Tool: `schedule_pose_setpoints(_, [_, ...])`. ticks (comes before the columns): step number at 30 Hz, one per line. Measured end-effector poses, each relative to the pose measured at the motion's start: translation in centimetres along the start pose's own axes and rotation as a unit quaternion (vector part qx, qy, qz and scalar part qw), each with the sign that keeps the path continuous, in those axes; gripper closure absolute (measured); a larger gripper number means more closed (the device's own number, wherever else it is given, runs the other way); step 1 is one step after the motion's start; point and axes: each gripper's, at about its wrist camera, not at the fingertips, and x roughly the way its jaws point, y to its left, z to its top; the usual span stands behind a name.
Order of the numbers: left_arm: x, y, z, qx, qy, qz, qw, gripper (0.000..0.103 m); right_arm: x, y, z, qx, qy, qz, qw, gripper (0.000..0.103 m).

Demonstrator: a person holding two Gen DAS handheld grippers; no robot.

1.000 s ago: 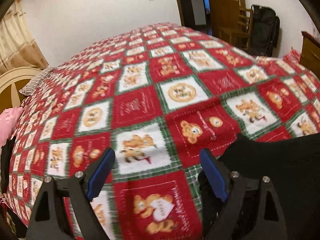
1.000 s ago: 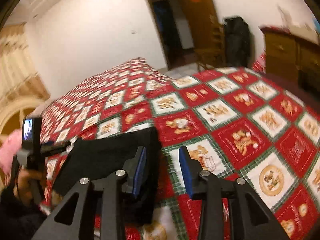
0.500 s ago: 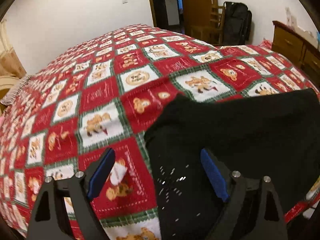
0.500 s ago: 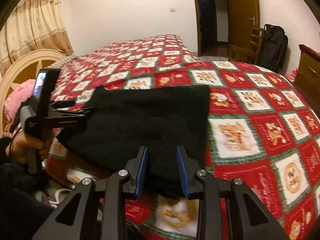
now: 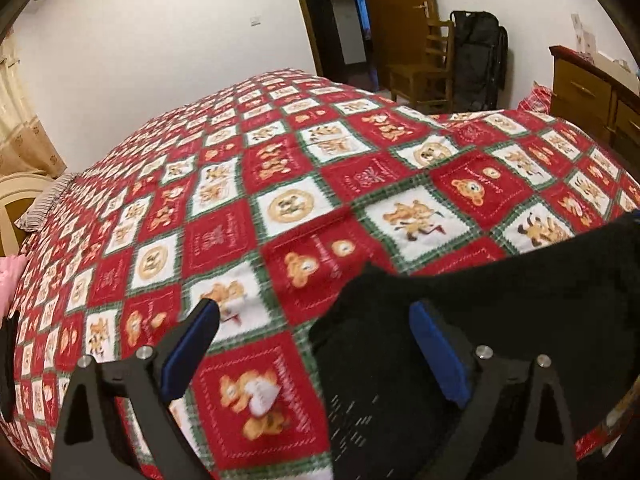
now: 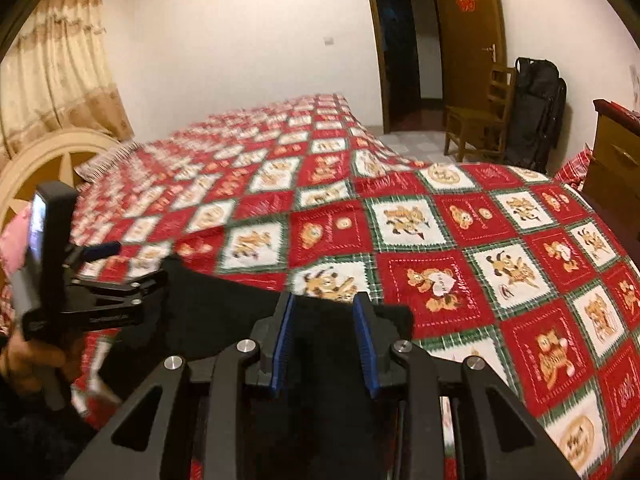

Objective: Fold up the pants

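Observation:
Black pants (image 5: 500, 300) lie folded flat near the front edge of a bed with a red teddy-bear quilt (image 5: 280, 208). My left gripper (image 5: 312, 312) stands wide, its jaws still opening. The pants' left corner lies under the gap and the right finger, and the pads do not press it. In the right wrist view the left gripper (image 6: 136, 262) sits at the left end of the pants (image 6: 224, 312), in a person's hand (image 6: 32, 360). My right gripper (image 6: 324, 304) hovers over the pants' right end, jaws a narrow gap apart, with black cloth showing beneath.
A cream headboard (image 6: 48, 156) and a striped pillow (image 5: 44, 204) are at the left, with a pink item (image 5: 8, 280) at the edge. A wooden chair (image 6: 476, 128), a black bag (image 6: 536, 116) and a wooden dresser (image 6: 616, 148) stand beyond the bed on the right.
The right gripper has slid left from the pants' right edge to above the cloth. The left gripper swung over the pants and has drawn back to their left corner.

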Motion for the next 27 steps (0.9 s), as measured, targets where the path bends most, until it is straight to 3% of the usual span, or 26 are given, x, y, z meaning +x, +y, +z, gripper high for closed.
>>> schedule_pose_setpoints(5, [2.9, -1.3, 0.7, 0.001, 0.046, -0.022, 0.9987, 0.005, 1.9, -0.9, 0.0, 0.019, 0.021, -0.023, 0.999, 0.072])
schedule_pose_setpoints(13, [4.7, -1.1, 1.4, -0.011, 0.08, -0.034, 0.9961, 0.0, 2.5, -0.3, 0.0, 0.009, 0.021, -0.042, 0.999, 0.07])
schedule_pose_setpoints(20, [2.6, 2.8, 2.0, -0.059, 0.041, 0.019, 0.9972, 0.0, 1.9, -0.5, -0.5, 0.022, -0.008, -0.031, 0.999, 0.07])
schedule_pose_setpoints(27, [2.1, 2.3, 1.7, -0.04, 0.039, 0.016, 0.9983, 0.0, 0.1, -0.4, -0.6, 0.047, -0.038, -0.016, 0.998, 0.07])
